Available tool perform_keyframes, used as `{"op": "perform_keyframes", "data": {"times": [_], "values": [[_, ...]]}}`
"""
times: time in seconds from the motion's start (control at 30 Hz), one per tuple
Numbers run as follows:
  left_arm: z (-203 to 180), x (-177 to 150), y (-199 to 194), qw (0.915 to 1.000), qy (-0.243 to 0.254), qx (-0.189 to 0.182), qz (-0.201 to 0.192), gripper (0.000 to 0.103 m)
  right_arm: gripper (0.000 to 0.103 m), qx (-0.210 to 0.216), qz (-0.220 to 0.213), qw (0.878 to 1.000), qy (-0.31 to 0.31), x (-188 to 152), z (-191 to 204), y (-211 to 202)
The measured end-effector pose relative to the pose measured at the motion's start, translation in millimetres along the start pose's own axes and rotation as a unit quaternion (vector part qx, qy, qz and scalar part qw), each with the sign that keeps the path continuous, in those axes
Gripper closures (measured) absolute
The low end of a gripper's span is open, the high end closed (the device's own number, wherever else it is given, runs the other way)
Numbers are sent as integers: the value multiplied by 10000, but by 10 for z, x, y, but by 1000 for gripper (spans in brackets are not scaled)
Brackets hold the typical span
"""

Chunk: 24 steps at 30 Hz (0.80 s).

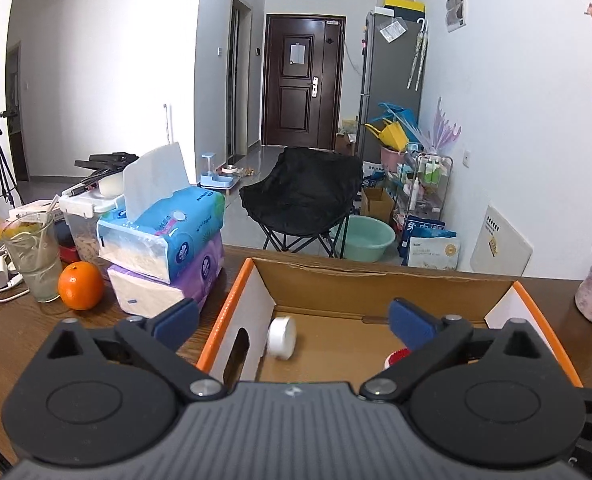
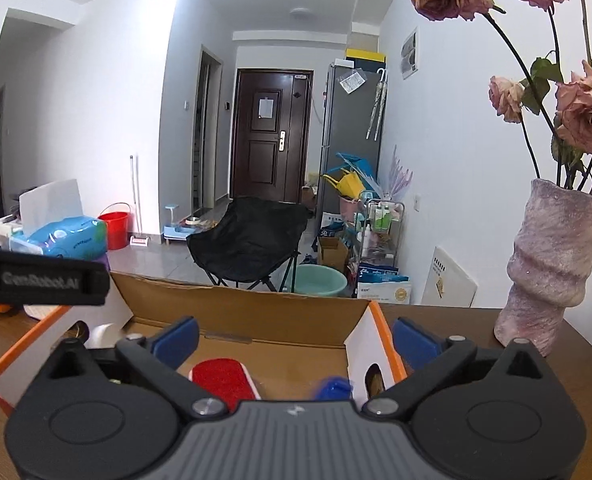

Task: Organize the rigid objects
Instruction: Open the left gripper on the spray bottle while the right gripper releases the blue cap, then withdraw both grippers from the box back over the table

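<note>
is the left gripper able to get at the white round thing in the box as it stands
Probably yes. The left gripper is open and empty, just above the cardboard box, and nothing lies between it and the white disc leaning against the box's left wall.

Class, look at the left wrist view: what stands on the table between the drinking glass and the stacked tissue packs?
An orange stands between the glass and the tissue packs, seen in the left wrist view.

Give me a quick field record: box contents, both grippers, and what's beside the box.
box: open cardboard box with orange rim, on the wooden table
contents: white round container by its left wall; red-topped item; blue item, blurred
left gripper: open, empty, over the box
right gripper: open, empty, straddling the box's right wall
left of box: tissue packs, orange
right of box: vase with roses
</note>
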<state>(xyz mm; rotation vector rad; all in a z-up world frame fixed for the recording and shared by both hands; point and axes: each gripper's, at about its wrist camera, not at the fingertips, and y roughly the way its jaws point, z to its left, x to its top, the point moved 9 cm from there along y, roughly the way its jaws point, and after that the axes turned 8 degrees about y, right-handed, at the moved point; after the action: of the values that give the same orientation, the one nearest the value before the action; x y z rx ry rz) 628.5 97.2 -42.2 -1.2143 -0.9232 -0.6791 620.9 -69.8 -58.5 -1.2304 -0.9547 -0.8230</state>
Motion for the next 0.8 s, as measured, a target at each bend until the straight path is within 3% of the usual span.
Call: {"op": "perform_keyframes", "data": {"times": [0.8], "values": [[-15,-56,-99,10000,24,-50,1,0,0,60,127,9998,104,23,-34,-99]]}}
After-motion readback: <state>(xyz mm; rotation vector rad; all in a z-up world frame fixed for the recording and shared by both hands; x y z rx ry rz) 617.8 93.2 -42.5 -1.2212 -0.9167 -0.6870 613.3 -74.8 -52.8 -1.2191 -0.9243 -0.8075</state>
